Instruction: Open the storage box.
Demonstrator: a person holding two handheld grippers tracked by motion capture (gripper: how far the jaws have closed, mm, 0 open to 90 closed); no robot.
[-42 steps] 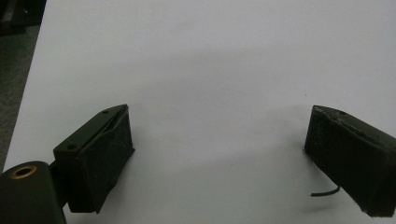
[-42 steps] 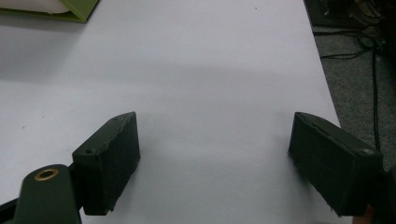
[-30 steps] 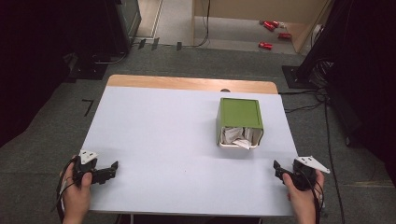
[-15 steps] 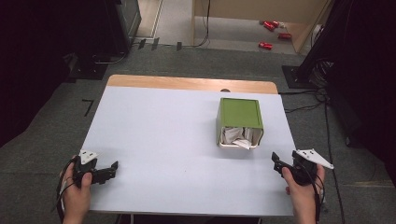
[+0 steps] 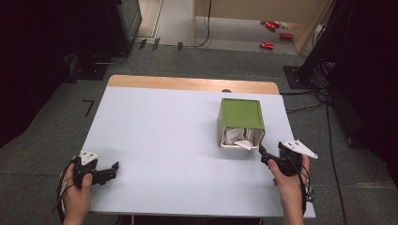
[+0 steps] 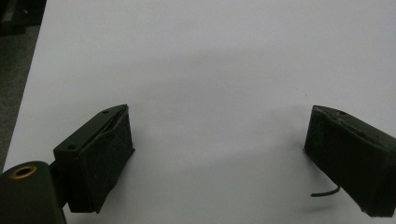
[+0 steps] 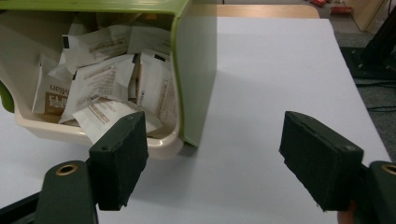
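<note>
A green box [image 5: 240,115] lies on its side at the right of the white table [image 5: 164,122], its open end facing me. Inside its cream liner sit several paper sachets [image 5: 239,138], one sticking out over the lip. My right gripper [image 5: 263,155] hovers just off the box's near right corner, jaws open but closing a little, with nothing between them. In the right gripper view the sachets [image 7: 102,70] and the green wall [image 7: 194,70] stand just beyond the right gripper [image 7: 212,140]. My left gripper [image 5: 112,170] rests open at the near left; the left gripper [image 6: 217,126] frames bare table.
A wooden strip [image 5: 187,84] runs along the table's far edge. Red objects [image 5: 272,26] lie on the floor beyond. Dark stands and cables [image 5: 309,108] sit off the right side. The table's right edge is close to my right hand.
My right gripper has moved forward and left, toward the box's open end, rising a little. The left gripper and the box have stayed put.
</note>
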